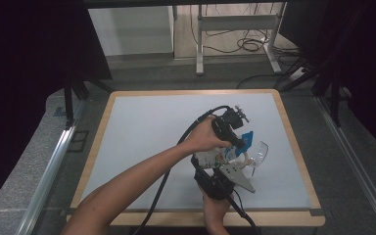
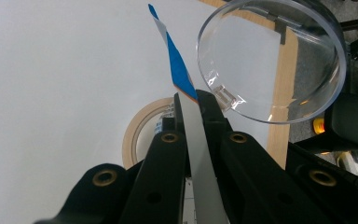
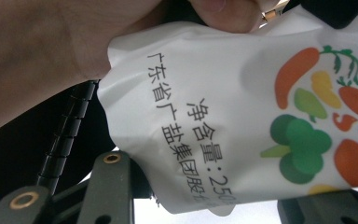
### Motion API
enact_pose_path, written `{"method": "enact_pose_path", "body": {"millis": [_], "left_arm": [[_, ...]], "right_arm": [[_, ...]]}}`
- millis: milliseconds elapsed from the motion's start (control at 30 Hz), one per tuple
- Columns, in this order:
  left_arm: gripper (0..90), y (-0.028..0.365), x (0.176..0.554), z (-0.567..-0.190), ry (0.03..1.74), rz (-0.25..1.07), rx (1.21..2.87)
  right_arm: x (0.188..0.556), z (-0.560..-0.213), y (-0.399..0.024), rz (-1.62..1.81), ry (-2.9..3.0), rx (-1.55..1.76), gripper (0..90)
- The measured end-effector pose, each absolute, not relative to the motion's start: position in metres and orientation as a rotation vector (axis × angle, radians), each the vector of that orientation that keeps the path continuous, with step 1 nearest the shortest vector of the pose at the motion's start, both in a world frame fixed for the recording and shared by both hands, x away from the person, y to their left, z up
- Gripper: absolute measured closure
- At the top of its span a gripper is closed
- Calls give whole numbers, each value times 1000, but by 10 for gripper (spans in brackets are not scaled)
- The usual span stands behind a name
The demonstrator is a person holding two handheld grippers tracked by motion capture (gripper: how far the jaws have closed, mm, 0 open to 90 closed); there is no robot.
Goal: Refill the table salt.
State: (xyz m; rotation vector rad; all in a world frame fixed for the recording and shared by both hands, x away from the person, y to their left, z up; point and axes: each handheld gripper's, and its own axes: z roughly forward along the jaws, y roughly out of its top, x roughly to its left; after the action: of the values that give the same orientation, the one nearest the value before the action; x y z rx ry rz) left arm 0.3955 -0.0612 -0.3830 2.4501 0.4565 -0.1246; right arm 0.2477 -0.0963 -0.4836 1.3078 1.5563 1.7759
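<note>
Left gripper [image 2: 192, 100]: jaws clamped on pouch [image 1: 214, 157] top edge, blue corner projecting toward 12 o'clock. Right gripper [image 1: 235, 164]: jaws part-closed around pouch body, steadying it. Pouch held above table [image 1: 142, 127] at 4 o'clock sector, mouth tilted toward clear bowl [image 1: 257, 152]; likely pouring setup. Tape roll [image 2: 142, 133] beneath.

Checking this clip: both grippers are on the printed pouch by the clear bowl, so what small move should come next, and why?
Probably tilt the pouch toward the clear bowl. The left gripper pinches the pouch's blue top edge, the right gripper has its lower part between its fingers, and the bowl sits just beside it. Whether the top is torn open cannot be told.
</note>
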Motion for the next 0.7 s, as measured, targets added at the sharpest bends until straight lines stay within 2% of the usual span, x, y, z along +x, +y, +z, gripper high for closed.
{"method": "enact_pose_path", "body": {"millis": [700], "left_arm": [[900, -60, 395, -383, 459, -119, 2448]], "right_arm": [[248, -484, -95, 1780, 1556, 1303, 544]]}}
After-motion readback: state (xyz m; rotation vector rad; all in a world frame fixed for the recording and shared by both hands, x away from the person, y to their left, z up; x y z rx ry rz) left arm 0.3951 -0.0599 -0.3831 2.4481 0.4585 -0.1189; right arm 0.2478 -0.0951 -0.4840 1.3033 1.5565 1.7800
